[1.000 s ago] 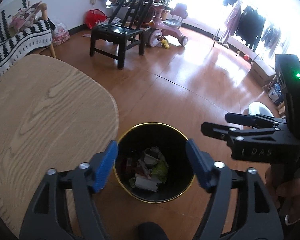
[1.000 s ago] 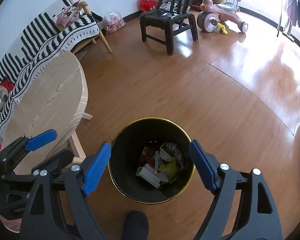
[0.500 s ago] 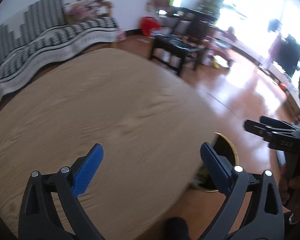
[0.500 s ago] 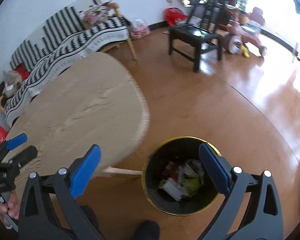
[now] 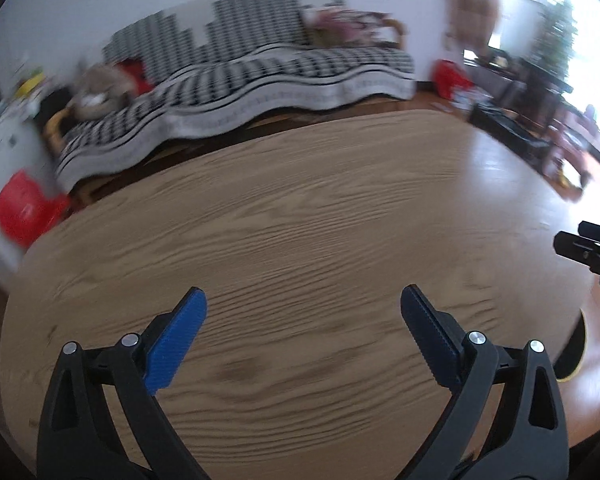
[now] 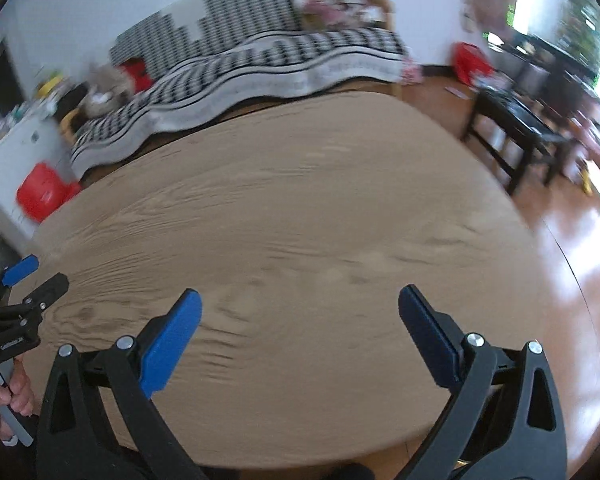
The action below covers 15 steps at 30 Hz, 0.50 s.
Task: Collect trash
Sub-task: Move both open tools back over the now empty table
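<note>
- Pale wood bench (image 5: 300, 240) fills both views beneath the tools.
- Left tool (image 5: 302, 320) and right tool (image 6: 300, 316) gape, released, nothing between the fingers.
- Black gold-rimmed bin (image 5: 576, 354) peeks past the bench's right edge.

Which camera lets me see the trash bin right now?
The left wrist view, but only barely: a black sliver of the bin with its gold rim peeks out past the table edge at lower right. The right wrist view shows none of it; the table fills that picture.
</note>
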{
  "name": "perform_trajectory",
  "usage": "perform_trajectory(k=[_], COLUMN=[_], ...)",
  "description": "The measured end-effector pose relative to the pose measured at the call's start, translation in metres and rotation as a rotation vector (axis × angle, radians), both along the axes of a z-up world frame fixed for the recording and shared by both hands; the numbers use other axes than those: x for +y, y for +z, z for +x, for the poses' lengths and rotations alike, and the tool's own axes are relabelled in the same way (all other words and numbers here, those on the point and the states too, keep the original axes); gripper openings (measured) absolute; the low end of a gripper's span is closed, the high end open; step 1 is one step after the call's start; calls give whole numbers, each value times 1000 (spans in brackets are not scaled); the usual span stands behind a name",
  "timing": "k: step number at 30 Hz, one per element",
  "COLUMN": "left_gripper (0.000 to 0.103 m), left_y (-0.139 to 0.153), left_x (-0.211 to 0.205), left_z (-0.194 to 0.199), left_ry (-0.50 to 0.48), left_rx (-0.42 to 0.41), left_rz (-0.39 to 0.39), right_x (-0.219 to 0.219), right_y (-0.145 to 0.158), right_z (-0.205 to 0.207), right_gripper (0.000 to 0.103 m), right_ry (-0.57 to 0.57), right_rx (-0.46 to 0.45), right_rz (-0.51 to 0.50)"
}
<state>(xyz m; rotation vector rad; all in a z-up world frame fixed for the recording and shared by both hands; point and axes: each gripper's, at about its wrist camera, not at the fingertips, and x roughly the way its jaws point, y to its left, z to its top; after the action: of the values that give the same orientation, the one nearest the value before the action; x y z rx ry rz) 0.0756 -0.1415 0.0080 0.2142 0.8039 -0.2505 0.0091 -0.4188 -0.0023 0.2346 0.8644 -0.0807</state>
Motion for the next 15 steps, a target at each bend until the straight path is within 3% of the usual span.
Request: perform_trajectory(k=[7, 15], left_gripper=[95, 95], left_y=[-3, -6], left_x=[91, 138], left_z=[23, 33], left_ry=[172, 253], left_rx=[24, 38], left_rz=[-52, -86], right_x=[112, 169], right_y=[3, -7], right_z=[46, 77], right_gripper=[95, 95], right_ry=[175, 242], right_rx=[-5, 7], right_rz=[-70, -105])
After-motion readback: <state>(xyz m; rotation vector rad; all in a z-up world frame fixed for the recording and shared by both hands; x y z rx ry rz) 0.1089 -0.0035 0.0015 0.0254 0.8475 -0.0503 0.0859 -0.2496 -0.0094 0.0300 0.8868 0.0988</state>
